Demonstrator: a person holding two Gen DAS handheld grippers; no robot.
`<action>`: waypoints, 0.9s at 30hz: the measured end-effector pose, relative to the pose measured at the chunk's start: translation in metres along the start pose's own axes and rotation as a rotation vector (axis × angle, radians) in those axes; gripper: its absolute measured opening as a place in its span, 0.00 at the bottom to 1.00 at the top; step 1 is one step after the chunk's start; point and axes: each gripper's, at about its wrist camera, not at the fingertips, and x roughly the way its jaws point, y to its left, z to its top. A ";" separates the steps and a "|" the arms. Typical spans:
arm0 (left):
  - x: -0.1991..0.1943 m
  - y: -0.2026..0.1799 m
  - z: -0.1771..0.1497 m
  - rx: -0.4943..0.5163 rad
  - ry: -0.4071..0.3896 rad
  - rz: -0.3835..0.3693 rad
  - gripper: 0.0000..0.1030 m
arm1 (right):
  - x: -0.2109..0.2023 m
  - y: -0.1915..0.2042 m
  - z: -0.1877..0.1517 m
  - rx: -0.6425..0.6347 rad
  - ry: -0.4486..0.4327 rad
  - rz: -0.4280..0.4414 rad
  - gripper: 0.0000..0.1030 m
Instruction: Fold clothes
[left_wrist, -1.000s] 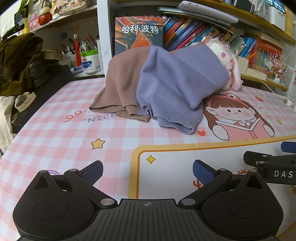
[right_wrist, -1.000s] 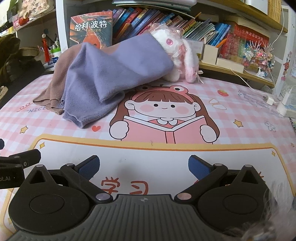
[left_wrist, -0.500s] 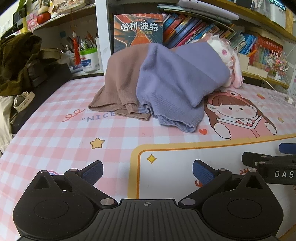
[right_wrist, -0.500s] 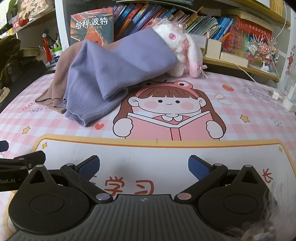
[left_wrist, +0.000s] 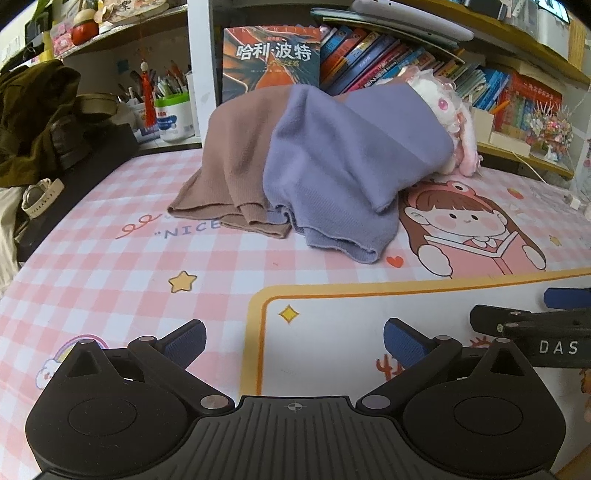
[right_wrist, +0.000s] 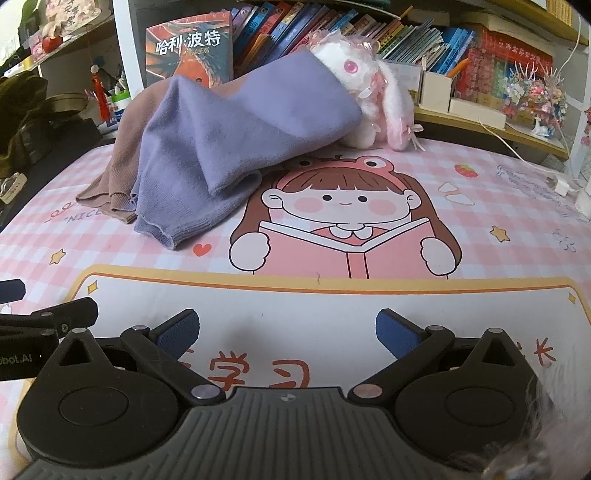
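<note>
Left claw: left gripper (left_wrist: 293, 338) has its blue-padded jaws spread wide, nothing between them, low over the white panel of the desk mat (left_wrist: 332, 325).
Right claw: right gripper (right_wrist: 287, 332) likewise gapes empty, side by side with the left one; each shows at the other's frame edge, at 3 o'clock in the left view and at 9 o'clock in the right view.
Pose: both point forward toward 12 o'clock, roughly level with the desk and held flat, neither touching cloth. This looks like a ready stance ahead of a reach.
Mat: pink checked print with a cartoon reading girl (right_wrist: 343, 229) lying bare between the grippers and the clothes.
Task thing: a lavender knit garment (left_wrist: 343, 166) lies at about 12 o'clock in the left view, 11 o'clock in the right, well apart from both claws. It is heaped, its ribbed hem trailing toward the grippers.
Under it: a brown knit garment (left_wrist: 229, 166) lies partly beneath, poking out toward 10 o'clock.
Why heaped: both seem draped over something propped at the back, so they slope up, not flat; probably they need pulling down onto the mat first.
Behind: a white plush rabbit (right_wrist: 369, 85) touches the lavender cloth's far end.
Farthest: a bookshelf (left_wrist: 424, 62) with upright books.
</note>
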 end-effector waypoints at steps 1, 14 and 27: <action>0.000 -0.002 0.000 0.002 0.001 0.006 1.00 | 0.001 -0.002 0.000 0.003 0.003 0.008 1.00; 0.011 -0.036 0.021 0.049 -0.018 0.065 1.00 | 0.013 -0.043 0.027 0.031 -0.015 0.129 1.00; 0.047 -0.085 0.067 0.191 -0.077 0.122 1.00 | 0.036 -0.085 0.065 0.091 -0.026 0.219 0.99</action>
